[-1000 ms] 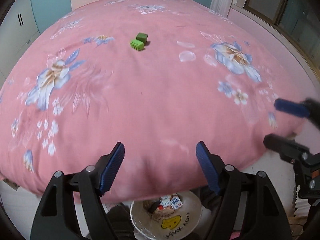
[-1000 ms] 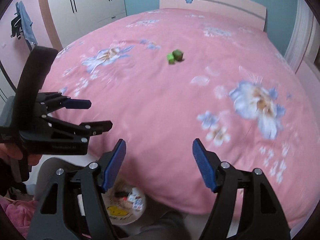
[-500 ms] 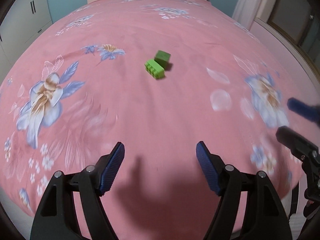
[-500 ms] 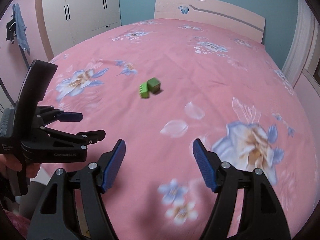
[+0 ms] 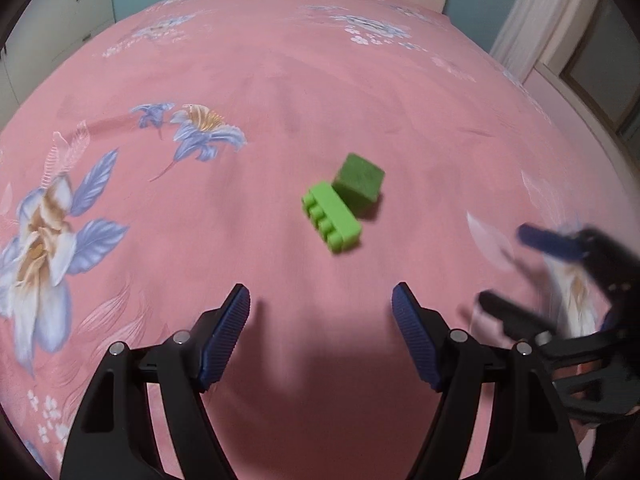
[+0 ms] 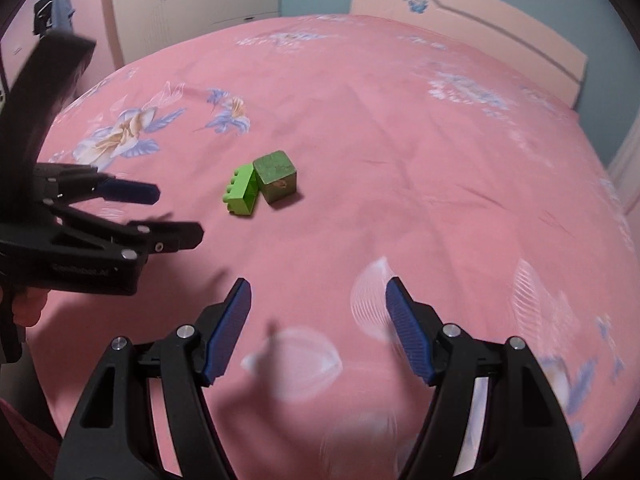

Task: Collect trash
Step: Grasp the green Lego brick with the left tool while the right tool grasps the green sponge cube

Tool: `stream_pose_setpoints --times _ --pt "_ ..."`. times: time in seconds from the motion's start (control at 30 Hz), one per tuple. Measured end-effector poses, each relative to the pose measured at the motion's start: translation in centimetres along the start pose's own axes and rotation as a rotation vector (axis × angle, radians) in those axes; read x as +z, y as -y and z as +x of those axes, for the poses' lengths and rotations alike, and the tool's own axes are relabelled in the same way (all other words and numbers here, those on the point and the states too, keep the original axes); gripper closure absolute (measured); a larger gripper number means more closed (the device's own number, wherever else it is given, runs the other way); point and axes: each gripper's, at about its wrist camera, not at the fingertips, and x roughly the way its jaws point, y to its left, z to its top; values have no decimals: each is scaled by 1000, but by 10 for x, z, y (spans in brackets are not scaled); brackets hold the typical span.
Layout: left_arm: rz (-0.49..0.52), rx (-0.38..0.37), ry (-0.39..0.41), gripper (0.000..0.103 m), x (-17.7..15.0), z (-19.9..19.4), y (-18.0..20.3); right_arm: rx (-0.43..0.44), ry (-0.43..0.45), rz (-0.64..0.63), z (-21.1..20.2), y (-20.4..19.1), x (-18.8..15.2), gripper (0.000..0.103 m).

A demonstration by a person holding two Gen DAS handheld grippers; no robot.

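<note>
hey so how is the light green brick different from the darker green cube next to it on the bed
The studded brick is bright lime green; the cube is a darker, duller green. The brick is elongated with round studs along one side; the cube has plain flat faces, slightly marked in the right wrist view. Both lie on the pink bedspread, apparently touching, ahead of both open grippers.

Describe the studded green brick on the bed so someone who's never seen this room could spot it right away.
Look at the pink floral bedspread; near its middle lie two small green pieces touching each other. The studded brick is the bright lime one with a row of round studs, unlike the darker, plain-faced green cube beside it.
</note>
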Motion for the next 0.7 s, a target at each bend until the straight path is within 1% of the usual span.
stream_pose_setpoints --times 0.03,0.07,0.1,0.17,0.23,0.33,0.4,0.5,0.57,0.63,0.67,0.7 --pt "-8 -4 -1 28 3 3 -1 13 -6 -9 6 0 3 33" --pt "-12 -6 -1 31 6 7 -1 20 -12 -25 13 -1 7 33" --pt "-17 -7 -1 33 10 12 -2 17 -14 -46 20 -3 12 33" --pt "-20 -16 -1 38 14 17 -2 13 -10 -72 29 -5 20 33" --pt "-12 -25 -5 43 18 24 -2 25 4 -70 39 -4 29 33" --pt "-26 -37 -10 47 22 33 -5 34 21 -86 51 -5 37 33" --pt "-35 -51 -13 49 25 37 -7 50 16 -98 59 -6 41 34" --pt "-28 -55 -14 55 28 42 -9 53 24 -116 69 -10 46 35" --pt "-34 -65 -23 61 33 45 -13 27 38 -114 74 -11 52 37" --pt "-63 -82 -32 66 40 48 -20 41 59 -99 76 -11 58 41" --pt "-66 -85 -36 69 42 50 -21 46 61 -95 78 -12 61 44" --pt "-59 -84 -36 72 44 52 -22 56 57 -100 80 -14 63 49"
